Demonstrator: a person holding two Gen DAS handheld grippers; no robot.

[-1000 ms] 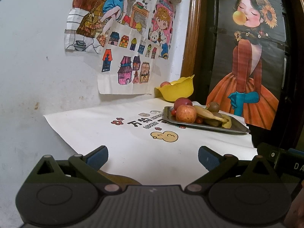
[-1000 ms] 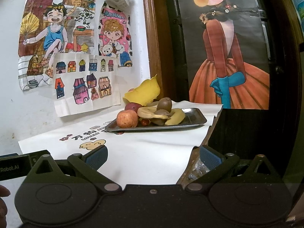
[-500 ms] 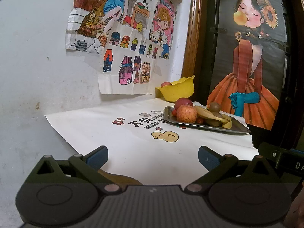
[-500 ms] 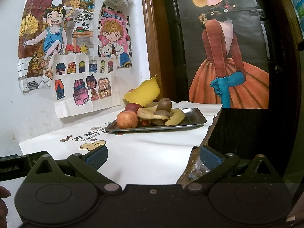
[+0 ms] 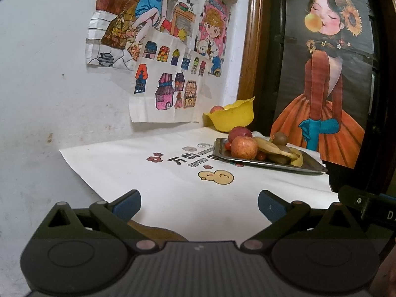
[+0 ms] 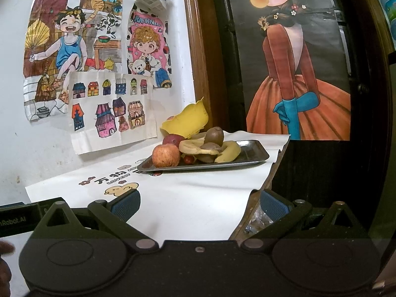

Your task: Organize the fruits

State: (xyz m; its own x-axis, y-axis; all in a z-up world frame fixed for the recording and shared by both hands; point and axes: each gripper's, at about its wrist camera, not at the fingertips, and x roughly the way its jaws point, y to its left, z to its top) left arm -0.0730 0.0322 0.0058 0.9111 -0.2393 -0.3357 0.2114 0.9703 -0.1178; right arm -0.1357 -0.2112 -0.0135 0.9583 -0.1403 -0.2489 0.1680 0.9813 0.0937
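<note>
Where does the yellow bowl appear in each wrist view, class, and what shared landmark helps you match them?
Left wrist: yellow bowl right of centre, behind the tray.
Right wrist: yellow bowl just left of centre, behind the tray.
Shared landmark: the wooden door frame beside it.

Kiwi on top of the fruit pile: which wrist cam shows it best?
Right wrist. The kiwi sits unobstructed above the bananas on the metal tray. In the left wrist view the same kiwi is smaller and half hidden behind them.
</note>
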